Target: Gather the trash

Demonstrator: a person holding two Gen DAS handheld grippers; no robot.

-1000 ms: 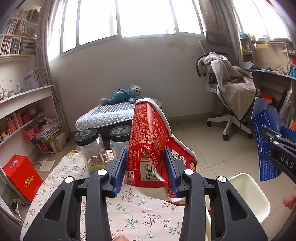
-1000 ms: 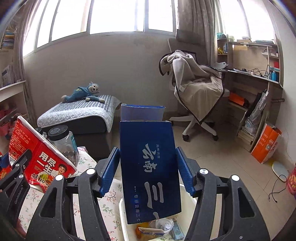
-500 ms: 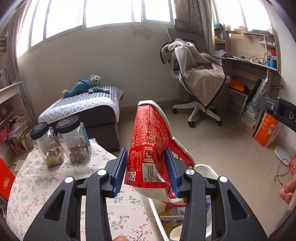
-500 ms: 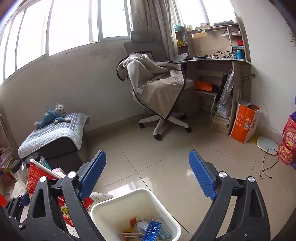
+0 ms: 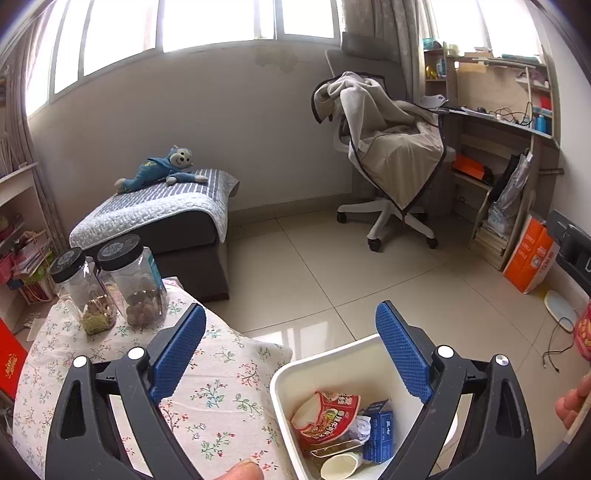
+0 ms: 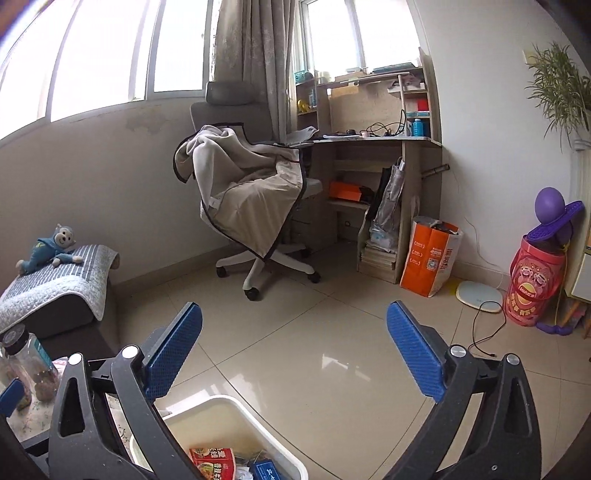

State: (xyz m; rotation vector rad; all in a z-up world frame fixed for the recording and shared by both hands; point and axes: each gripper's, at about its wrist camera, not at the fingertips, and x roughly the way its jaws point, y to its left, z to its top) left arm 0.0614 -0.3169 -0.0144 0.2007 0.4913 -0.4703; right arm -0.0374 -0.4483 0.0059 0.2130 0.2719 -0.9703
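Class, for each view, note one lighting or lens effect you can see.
Left wrist view: the windows are blown out white and the walls bow under fisheye distortion. Right wrist view: window glare reflects off the floor tiles, and the corners darken.

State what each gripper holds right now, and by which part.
Nothing. The left gripper and right gripper are opening with empty jaws; the red carton and blue box lie in the white bin.

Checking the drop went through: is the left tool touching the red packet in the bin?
Apart. The left wrist view shows the left tool opening, empty, the red packet lying below in the white bin.
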